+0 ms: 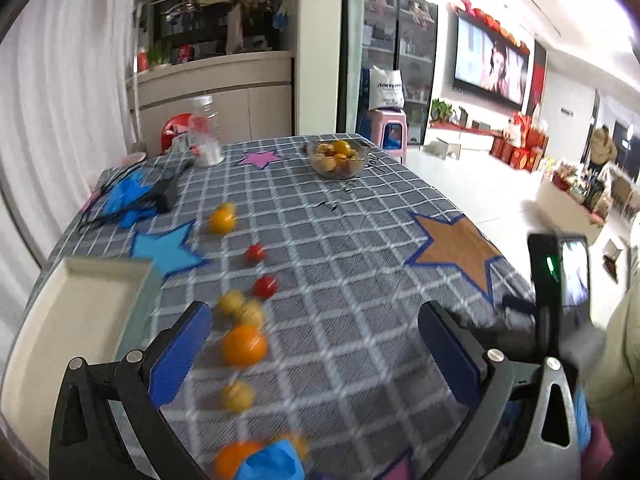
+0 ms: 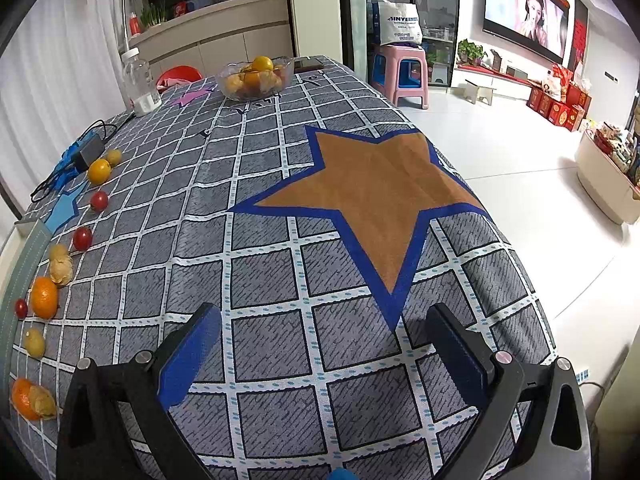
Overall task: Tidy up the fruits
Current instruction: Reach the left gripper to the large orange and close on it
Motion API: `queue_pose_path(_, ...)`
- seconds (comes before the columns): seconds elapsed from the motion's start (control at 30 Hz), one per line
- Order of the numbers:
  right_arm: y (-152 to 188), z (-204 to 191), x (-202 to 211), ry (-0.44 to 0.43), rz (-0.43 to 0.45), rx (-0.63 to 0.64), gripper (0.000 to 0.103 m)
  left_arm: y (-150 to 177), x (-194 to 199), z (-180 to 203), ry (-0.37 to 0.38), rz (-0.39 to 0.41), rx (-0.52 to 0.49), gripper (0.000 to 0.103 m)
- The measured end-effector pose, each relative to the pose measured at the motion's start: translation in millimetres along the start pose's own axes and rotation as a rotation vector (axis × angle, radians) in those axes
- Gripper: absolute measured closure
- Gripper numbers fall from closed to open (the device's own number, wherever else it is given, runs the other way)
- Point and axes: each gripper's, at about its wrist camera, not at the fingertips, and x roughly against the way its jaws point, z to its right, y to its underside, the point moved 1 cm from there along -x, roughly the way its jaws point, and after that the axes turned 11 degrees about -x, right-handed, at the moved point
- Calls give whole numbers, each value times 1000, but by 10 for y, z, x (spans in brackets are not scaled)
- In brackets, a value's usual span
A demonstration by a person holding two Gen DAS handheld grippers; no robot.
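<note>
So, loose fruit strung out in a rough line down the left half of the checked tablecloth (image 2: 280,280), next to a cream tray (image 1: 80,300) at that edge. More fruit sitting in a glass bowl (image 2: 256,78) at the far end, well apart from the line.

Left gripper (image 1: 316,344) spread wide, nothing between the pads, hovering with an orange (image 1: 244,346) just beside its left finger. Right gripper (image 2: 324,348) equally wide and empty, over bare cloth near the big brown star (image 2: 372,192), well away from any fruit.

Handling guesses:
- Orange: firm, fairly light, round, so prone to rolling. Best pinched across the widest part, pads on opposite sides.
- Cherry tomatoes (image 2: 83,238): small, smooth-skinned, probably slippery and easy to crush. Gentle squeeze, dead centre.
- Pale yellow fruits (image 2: 61,268): papery husk by the look of it, very light, likely to crumple or shift inside the husk. Light touch only.
- Small yellow one (image 2: 34,342): same rolling risk.

Left view fairly blurred, so exact touching hard to call there.
</note>
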Motion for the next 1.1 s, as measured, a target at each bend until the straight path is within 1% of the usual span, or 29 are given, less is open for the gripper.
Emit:
queue_pose_path(0.03,1,1,0,2,0,1,0,83,35,-62,3,-9,7,0)
queue_pose_path(0.1,1,-8,-6,5,-1,4,0,396,114,-231,14,-40,42,0)
queue_pose_path(0.17,1,-10,-7,8,-2,6,0,613,146,-298,5,-67,57,0)
queue_pose_path(0.23,-8,-31,-16,10,-2,7,0,852,122,-319,-26,-110,46,0)
queue_pose_path(0.33,-7,-30,-16,11,-2,8,0,1019,59,-316,-46,-144,25,0)
queue_pose_path(0.43,-6,-30,-16,11,-3,8,0,1081,-27,-295,-52,-169,24,0)
queue_pose_path(0.57,1,-41,-27,22,-5,17,0,1081,-190,-297,-53,-215,26,0)
queue_pose_path(0.6,5,-47,-30,28,-7,22,0,1079,-190,-298,-56,-199,30,0)
queue_pose_path(0.7,17,-85,-49,60,-15,48,0,1097,-195,-289,-73,-188,42,0)
queue_pose_path(0.8,18,-84,-40,60,-15,47,0,1155,-157,-262,-86,-142,29,0)
queue_pose_path(0.9,16,-52,-32,60,-21,53,0,1106,-174,-296,-56,-192,28,0)
queue_pose_path(0.97,12,-67,-24,51,-35,68,0,1071,-182,-305,-37,-218,27,0)
queue_pose_path(1.0,27,-45,16,29,-29,66,0,1063,-169,-304,-25,-217,28,0)
queue_pose_path(1.03,49,-20,79,-7,-13,52,0,1054,-145,-296,-17,-203,24,0)
queue_pose_path(1.1,106,7,228,-66,15,38,0,1040,-94,-263,-30,-169,3,0)
